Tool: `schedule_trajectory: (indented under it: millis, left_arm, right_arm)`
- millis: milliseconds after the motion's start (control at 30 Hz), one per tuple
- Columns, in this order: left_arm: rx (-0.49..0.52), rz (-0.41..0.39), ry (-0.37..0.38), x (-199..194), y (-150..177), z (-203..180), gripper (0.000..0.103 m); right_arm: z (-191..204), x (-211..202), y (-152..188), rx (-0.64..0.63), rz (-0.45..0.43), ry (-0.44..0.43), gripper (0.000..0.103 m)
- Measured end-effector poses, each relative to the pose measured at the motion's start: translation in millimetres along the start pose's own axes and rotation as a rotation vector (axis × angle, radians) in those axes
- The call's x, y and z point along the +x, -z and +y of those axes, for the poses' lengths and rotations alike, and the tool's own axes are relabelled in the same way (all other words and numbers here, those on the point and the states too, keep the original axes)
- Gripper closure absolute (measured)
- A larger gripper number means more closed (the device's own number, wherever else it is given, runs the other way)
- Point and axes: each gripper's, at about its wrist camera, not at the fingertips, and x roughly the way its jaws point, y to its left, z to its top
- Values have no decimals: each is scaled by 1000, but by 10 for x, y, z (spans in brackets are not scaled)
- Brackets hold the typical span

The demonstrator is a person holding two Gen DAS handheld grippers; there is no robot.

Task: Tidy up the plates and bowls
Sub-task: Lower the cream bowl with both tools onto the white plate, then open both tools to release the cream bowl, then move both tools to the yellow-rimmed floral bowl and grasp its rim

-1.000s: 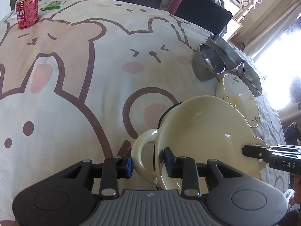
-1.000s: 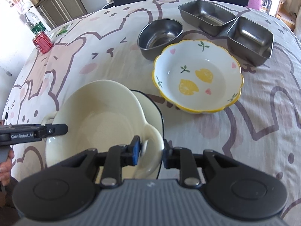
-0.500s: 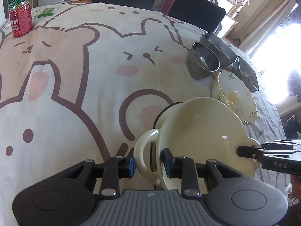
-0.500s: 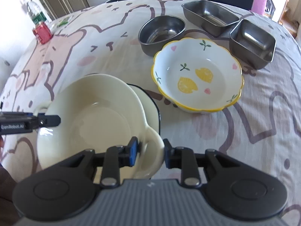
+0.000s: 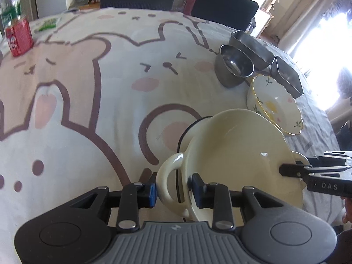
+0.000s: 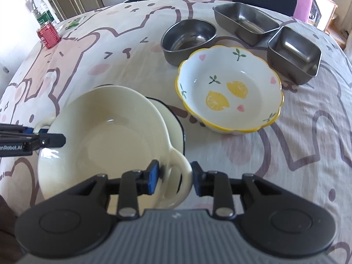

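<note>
Over the dark-rimmed dish [image 6: 173,118] near the bench [image 6: 308,154] edge sits the cream bowl [image 6: 105,145]. The left gripper [image 5: 173,189] clamps one handle. The right gripper [image 6: 175,176] jaws have just been opening, slack around the other handle. Best to free both evenly, then lift straight clear. Counted: one cream bowl, one dish, one lemon bowl [image 6: 228,92], three steel containers [image 6: 189,35], one can [image 6: 48,35].

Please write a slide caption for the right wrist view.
Right gripper opening around the cream bowl's handle, lemon-patterned bowl beyond.
</note>
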Motion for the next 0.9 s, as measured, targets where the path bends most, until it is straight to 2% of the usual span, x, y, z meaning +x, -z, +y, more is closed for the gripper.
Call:
schedule_trajectory:
  millis: [67,133,200,267,333,433,533,600,733,900]
  left_arm:
    - [14,-23,7,-64,-21,-21,54]
    - [21,-53,9,-148,-44,-45,27]
    - [35,-89,12,-245,-68,-80,14]
    - [46,-114,30,-332,-110,-127,13]
    - [46,-143,42,-416,-160,-180,6]
    - [75,-199,55,-540,-248,-306,1]
    - [109,-256,74,-638,-349,-469,0]
    - [126,-283,93,-672,-418,-578,0]
    - [157,-306,130,-623,-546,-794,0]
    - [187,-302,122,-396,-723,-1058,0]
  right_arm:
    - [-12,-17,12,1,-1,-10,54]
    - [-42,-76,16,14,-18,-52,44]
    - [-72,-152,23,22,-41,-85,28]
    - [-101,-244,22,30,-65,-101,23]
    - [-136,-362,8,40,-99,-114,20]
    - [-240,-585,-18,73,-182,-120,11]
    - [-388,-818,-46,118,-285,-144,1]
    - [-521,-938,-72,153,-335,-146,0]
    - [-706,-1017,-124,201,-408,-79,0]
    - [-1047,-830,-230,292,-376,-23,0]
